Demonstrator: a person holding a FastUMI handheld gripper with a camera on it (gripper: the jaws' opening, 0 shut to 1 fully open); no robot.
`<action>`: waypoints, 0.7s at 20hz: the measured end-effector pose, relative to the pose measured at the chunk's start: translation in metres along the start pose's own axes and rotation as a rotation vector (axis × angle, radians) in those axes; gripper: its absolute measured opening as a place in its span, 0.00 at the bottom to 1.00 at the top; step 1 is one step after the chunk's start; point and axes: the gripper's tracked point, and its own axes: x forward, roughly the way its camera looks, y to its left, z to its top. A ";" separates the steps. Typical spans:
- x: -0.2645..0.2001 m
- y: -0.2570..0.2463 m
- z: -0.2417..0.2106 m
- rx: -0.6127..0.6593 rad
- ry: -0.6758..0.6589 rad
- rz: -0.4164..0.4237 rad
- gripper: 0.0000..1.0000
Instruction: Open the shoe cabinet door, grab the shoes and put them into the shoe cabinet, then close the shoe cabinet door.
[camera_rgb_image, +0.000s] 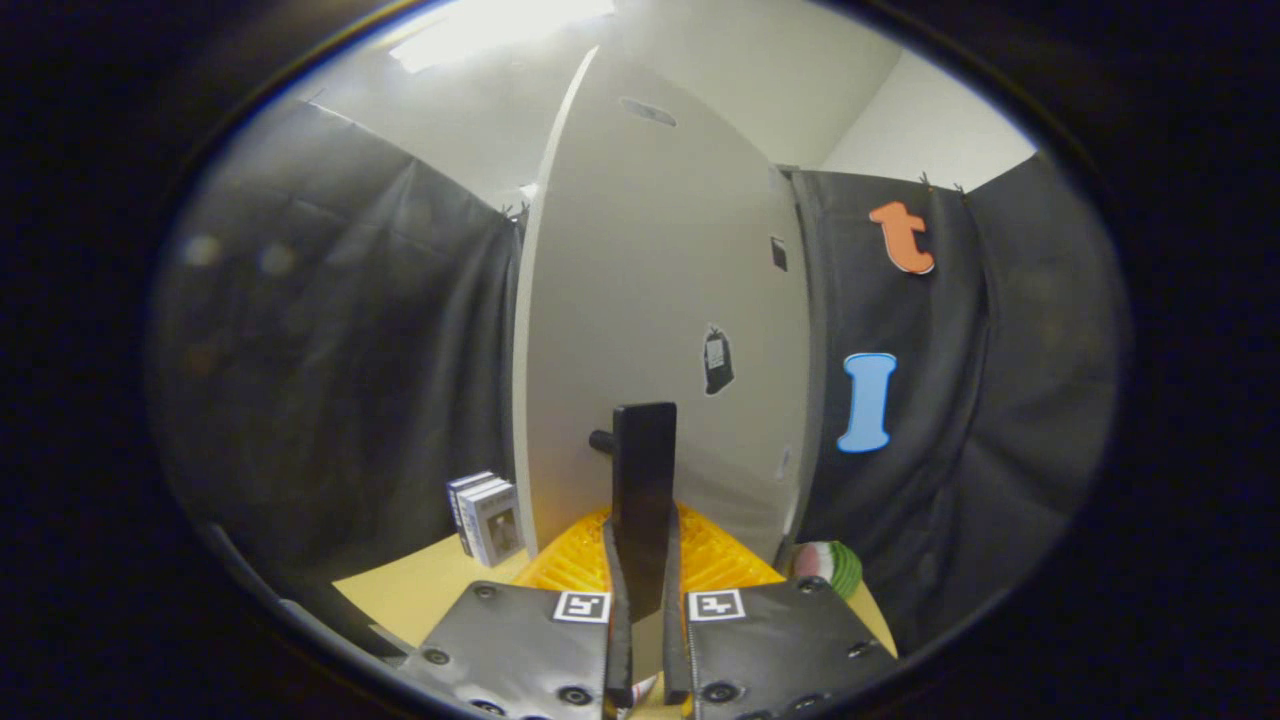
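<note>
The white shoe cabinet door (660, 300) stands tall right ahead of me, its left edge showing against the black cloth. A black bar handle (645, 460) sticks out from the door on a short peg. My gripper (643, 545) is shut on the lower part of this handle, one finger pressing on each side. A small dark tag (717, 360) hangs on the door face to the right of the handle.
An orange ribbed mat or basket (725, 560) lies at the foot of the door, beyond the fingers. Small white boxes (488, 520) stand on the yellowish surface (430, 590) to the left. A round green, white and red object (832, 566) sits to the right.
</note>
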 end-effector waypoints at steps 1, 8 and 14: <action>-0.007 -0.011 0.001 0.004 0.000 -0.018 0.14; -0.035 -0.097 0.002 -0.067 0.009 -0.188 0.12; -0.041 -0.151 -0.004 0.029 0.012 -0.256 0.04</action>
